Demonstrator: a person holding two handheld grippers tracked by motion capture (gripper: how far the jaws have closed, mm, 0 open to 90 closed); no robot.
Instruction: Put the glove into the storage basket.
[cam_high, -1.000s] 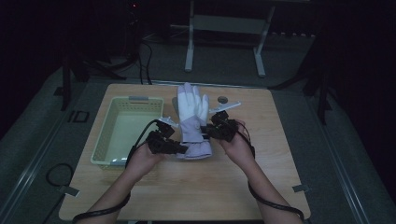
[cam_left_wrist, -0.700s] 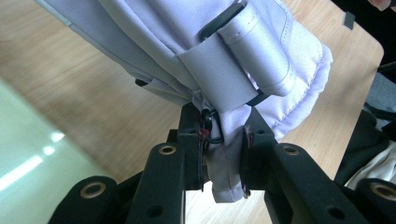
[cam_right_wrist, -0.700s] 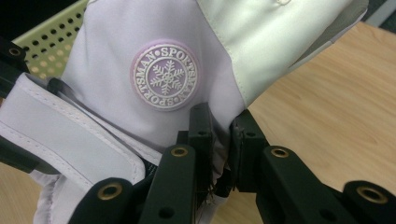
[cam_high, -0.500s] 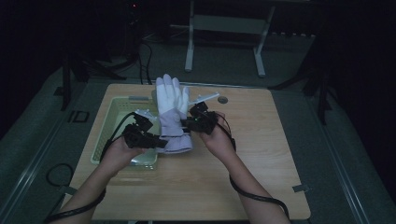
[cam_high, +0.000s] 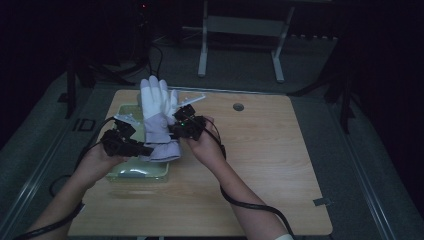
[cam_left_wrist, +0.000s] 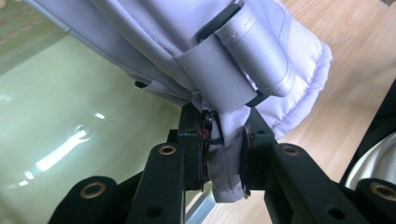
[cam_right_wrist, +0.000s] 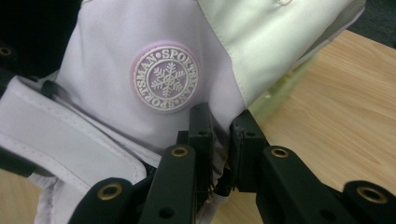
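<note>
Grippers left (cam_high: 134, 148) and right (cam_high: 181, 131) pinch the cuff of a white-and-lilac padded ski glove (cam_high: 157, 117) between clamped fingers above a pale green plastic tray (cam_high: 131, 172); keeping both pinches level should settle it inside cleanly

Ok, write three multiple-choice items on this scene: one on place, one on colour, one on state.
1. Where is the pale lilac-and-white padded ski glove?
A. held above the pale green plastic tray
B. flat on the floor
C. under the table
2. What colour is the round snowflake badge?
A. red
B. lilac
C. black
3. How do the left gripper and right gripper stand?
A. both wide open
B. one open
C. both shut on the glove

1 A, the high view shows it over the tray's corner. 2 B, seen close up. 3 C, cuff fabric is pinched between each pair of jaws.
</note>
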